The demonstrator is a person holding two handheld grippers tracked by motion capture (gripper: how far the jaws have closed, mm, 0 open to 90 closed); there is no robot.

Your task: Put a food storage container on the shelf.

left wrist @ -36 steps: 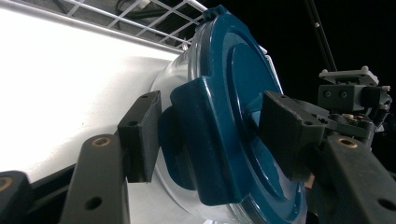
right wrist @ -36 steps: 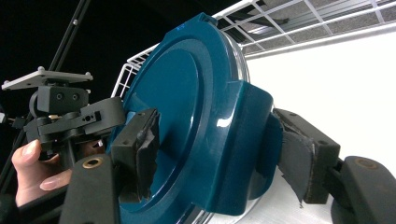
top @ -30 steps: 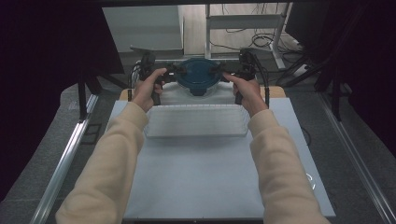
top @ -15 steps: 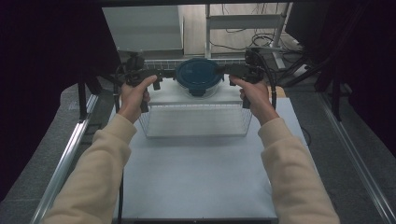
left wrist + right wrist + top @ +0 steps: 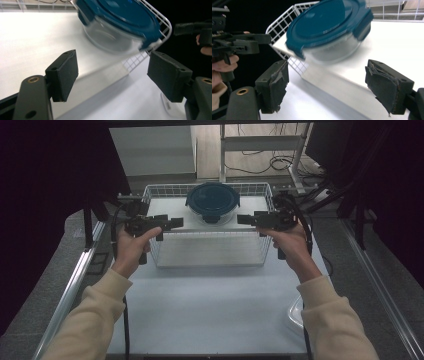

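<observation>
A: Start at the left. What is the left claw (image 5: 172, 223) doing?

B: It sits in the person's left hand (image 5: 131, 247), level and pointing inward, just outside the left wall of the wire basket (image 5: 210, 236). Its jaws stand wide with nothing between them. They have just been closing a little after opening, and they grip nothing.

A: And in the left gripper view?

B: The two black pads (image 5: 65, 72) stand far apart, and the container (image 5: 117, 27) lies beyond them, well clear of both.

A: Where is that container exactly?

B: It is a round clear bowl with a dark blue clip-on lid (image 5: 212, 200). It rests inside the basket, at the middle of the far side, close to the back wall. The basket stands on the pale counter (image 5: 210, 310).

A: Now the right side.

B: The right claw (image 5: 242, 219) mirrors the left one. The right hand (image 5: 290, 245) holds it level, pointing inward, just outside the basket's right wall. Its jaws are wide too, holding nothing, and they have also just been closing slightly after opening.

A: Anything more from the right gripper view?

B: The worn pads (image 5: 387, 87) frame the container from a distance, and the left claw shows beyond the basket's corner. Neither claw touches the container.

A: Anything else on the counter?

B: The edge of a clear piece (image 5: 295, 312) near the right sleeve; I cannot tell what it is.
</observation>
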